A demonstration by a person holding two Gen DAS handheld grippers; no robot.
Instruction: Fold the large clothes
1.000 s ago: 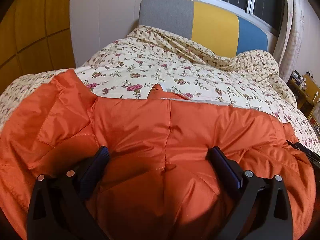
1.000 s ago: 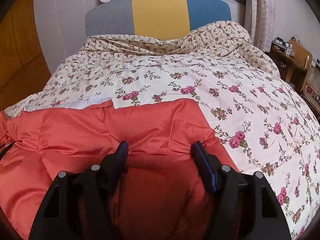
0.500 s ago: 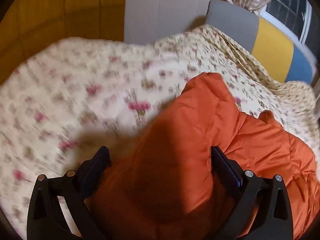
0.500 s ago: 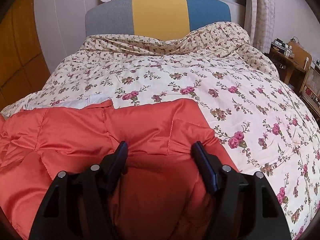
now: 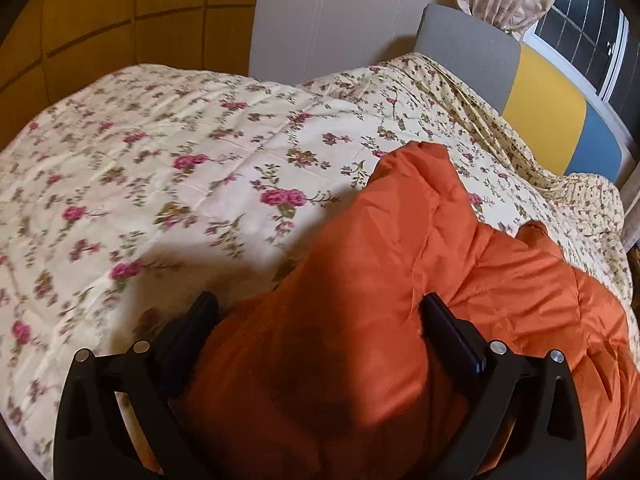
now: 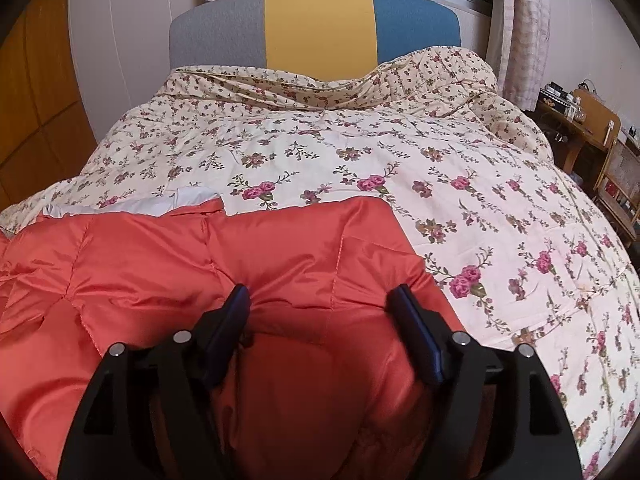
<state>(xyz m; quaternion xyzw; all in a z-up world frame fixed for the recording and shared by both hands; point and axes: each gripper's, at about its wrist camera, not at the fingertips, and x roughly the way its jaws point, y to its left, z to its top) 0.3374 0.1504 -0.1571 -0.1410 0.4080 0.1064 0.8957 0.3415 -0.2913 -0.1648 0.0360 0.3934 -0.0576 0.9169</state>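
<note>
Two grippers sit low in your views, each with orange jacket fabric bunched between its fingers. Your left gripper (image 5: 316, 312) stands wide; whether its pads pinch the padded sleeve you cannot tell. Your right gripper (image 6: 320, 304) is opening, fabric between its fingers (image 6: 230, 320) with the pads apart from it. The orange jacket (image 6: 200, 252) lies on the floral bedspread (image 6: 400, 152), spreading toward 9 o'clock. Farther off at 12 o'clock stands the grey, yellow and blue headboard (image 6: 320, 24).

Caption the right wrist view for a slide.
Right gripper, jaws opening, straddles a bulge of orange puffer jacket on a floral quilt.
</note>
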